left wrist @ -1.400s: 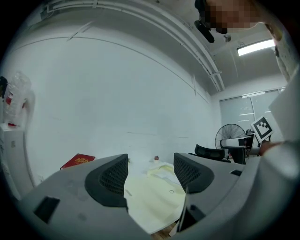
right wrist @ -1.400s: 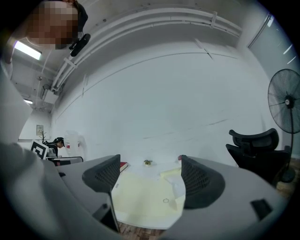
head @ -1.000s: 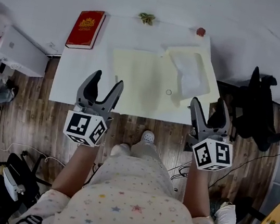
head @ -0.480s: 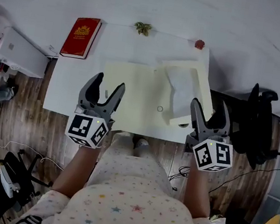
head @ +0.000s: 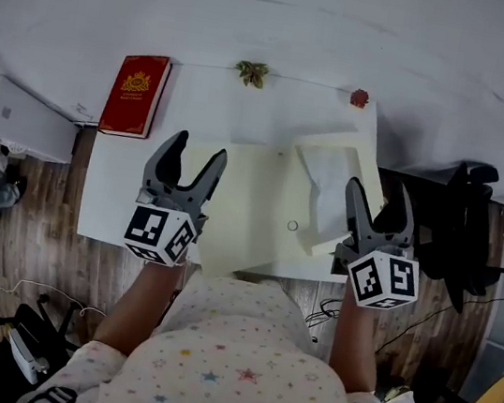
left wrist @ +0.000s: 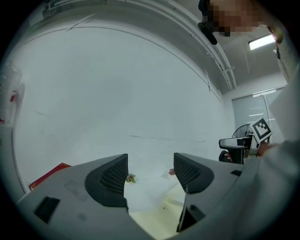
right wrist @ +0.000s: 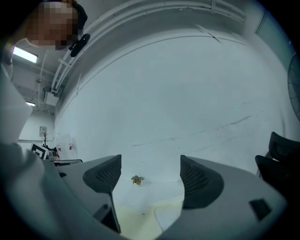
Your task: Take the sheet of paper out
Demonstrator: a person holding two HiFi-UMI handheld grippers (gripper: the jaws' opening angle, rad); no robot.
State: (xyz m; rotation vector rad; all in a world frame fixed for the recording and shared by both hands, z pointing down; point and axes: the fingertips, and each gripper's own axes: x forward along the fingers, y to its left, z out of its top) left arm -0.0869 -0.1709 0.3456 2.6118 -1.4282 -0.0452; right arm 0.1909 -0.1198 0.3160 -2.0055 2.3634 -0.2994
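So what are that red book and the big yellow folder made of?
The red book looks like a hardback with a stiff board cover, slightly shiny red, with a gold emblem on it. Whether the cover is cloth or coated paper, I can't tell. The yellow folder seems to be thin matte card or paper: it lies flat and its flap folds with a sharp crease.

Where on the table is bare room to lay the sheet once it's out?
Left side of the table, bordered by red book and yellow folder; also the back strip between sprig and folder. Middle and right are crowded by the folder.
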